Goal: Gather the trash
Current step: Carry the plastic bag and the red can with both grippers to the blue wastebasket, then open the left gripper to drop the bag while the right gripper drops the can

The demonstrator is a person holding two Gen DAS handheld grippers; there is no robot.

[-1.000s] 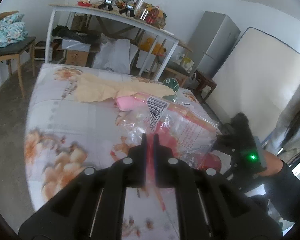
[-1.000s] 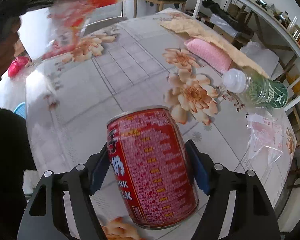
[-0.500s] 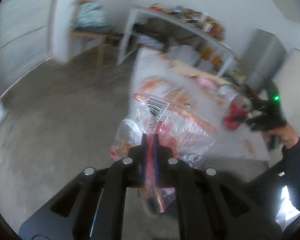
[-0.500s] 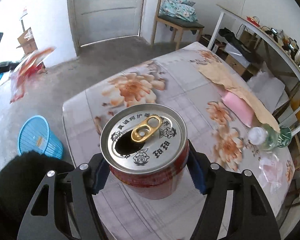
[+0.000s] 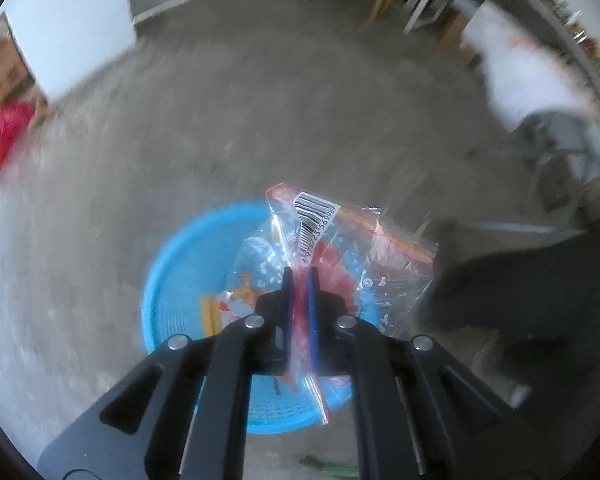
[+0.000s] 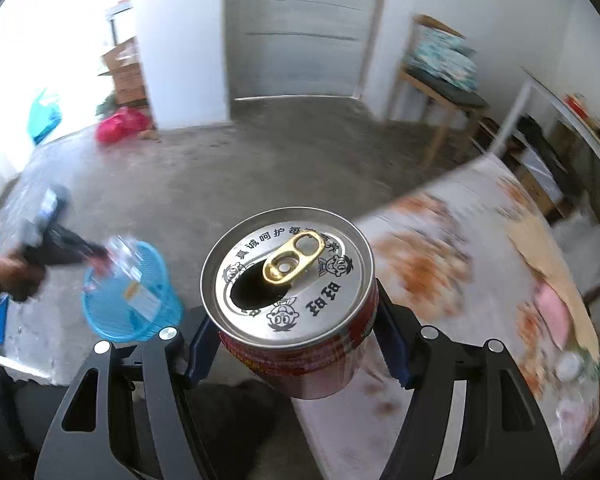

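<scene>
My left gripper is shut on a clear plastic wrapper with red print and a barcode, and holds it right above a blue plastic basket on the concrete floor. My right gripper is shut on a red drink can with an open silver top, held in the air beside the table's edge. In the right wrist view the blue basket stands at the left on the floor, with the left gripper and the wrapper over it.
A table with a flowered cloth is at the right, with a pink item, a tan cloth and a plastic bottle on it. A wooden chair, a grey door and a red bag stand further off.
My left gripper swung away from the table and down to above the blue basket, still holding the wrapper. My right gripper turned left with the can, off the table toward the floor.
</scene>
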